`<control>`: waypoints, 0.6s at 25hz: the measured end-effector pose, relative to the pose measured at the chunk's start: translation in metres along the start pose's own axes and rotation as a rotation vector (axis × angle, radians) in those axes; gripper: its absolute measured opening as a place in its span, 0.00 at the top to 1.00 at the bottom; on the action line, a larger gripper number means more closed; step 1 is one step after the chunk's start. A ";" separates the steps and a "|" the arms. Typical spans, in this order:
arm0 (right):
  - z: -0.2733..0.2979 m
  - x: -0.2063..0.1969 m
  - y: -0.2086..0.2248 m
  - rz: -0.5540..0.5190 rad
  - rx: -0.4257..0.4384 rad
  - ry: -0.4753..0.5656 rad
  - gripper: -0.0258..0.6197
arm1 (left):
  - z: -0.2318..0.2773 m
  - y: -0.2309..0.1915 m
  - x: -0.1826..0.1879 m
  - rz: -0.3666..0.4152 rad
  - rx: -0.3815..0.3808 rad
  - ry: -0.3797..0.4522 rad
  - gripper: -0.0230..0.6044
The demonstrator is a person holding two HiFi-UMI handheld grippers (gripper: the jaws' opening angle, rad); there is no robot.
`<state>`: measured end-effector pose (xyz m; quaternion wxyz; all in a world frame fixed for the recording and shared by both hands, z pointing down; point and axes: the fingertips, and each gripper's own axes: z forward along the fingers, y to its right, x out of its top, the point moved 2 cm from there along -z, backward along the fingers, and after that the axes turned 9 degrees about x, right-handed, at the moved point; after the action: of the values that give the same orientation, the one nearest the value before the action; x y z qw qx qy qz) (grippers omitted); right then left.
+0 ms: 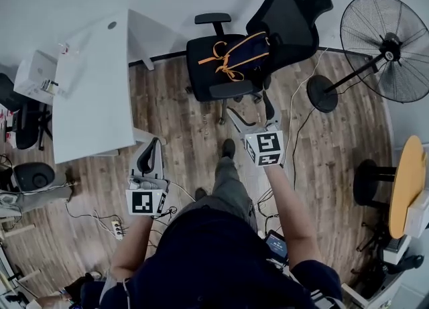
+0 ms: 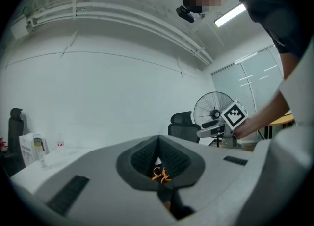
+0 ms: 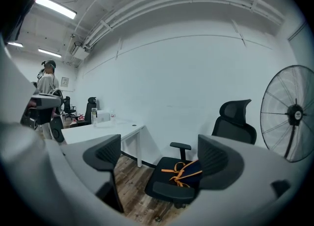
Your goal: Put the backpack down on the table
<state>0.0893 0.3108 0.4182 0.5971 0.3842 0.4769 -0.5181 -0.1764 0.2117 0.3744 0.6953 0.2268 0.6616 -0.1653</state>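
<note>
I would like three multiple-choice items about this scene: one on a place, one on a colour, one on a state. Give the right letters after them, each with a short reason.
1. Where does the backpack lie?
A. on the table
B. on the chair seat
C. on the floor

2. What colour are its straps?
A. orange
B. green
C. white

3. How is the right gripper?
A. shut on the backpack
B. open and empty
C. shut on a cable

Answers:
1 B: it rests on the black seat, against the backrest.
2 A: orange bands cross the dark bag.
3 B: its jaws stand wide apart, and the chair shows between them at a distance.
</note>
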 end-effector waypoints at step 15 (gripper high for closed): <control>0.152 -0.047 0.166 0.092 0.040 -0.078 0.28 | 0.197 0.015 0.014 0.002 0.119 0.001 0.96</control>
<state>0.2790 0.2052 0.4956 0.6306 0.3971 0.4246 -0.5142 -0.0011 0.1199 0.3658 0.6805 0.2686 0.6506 -0.2035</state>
